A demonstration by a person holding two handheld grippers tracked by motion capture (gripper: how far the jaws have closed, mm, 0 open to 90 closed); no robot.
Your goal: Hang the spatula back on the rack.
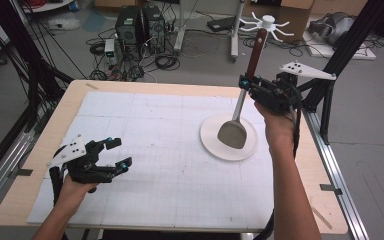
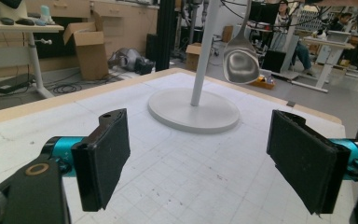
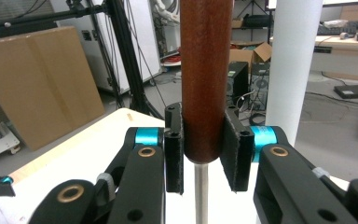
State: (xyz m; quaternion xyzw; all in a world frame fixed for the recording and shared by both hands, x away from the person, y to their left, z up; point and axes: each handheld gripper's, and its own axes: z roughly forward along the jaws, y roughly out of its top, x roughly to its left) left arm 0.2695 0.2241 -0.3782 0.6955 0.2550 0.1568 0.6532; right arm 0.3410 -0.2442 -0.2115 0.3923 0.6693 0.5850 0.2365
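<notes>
A pale wooden table (image 1: 35,165) topped with a white gridded mat (image 1: 155,165) fills the middle of the high view. Right of centre stands a white rack with a round flat base (image 1: 212,145) and an upright pole whose top carries radiating hooks (image 1: 267,21), apparently for hanging utensils. In the upper right, the right gripper (image 1: 244,83) is clamped on the dark brown wooden handle of a steel ladle (image 1: 233,134), holding it upright with the bowl just above the base, likely lining it up with a hook. At lower left, the left gripper (image 1: 117,153) rests near the mat, jaws apart and empty, seemingly waiting.
</notes>
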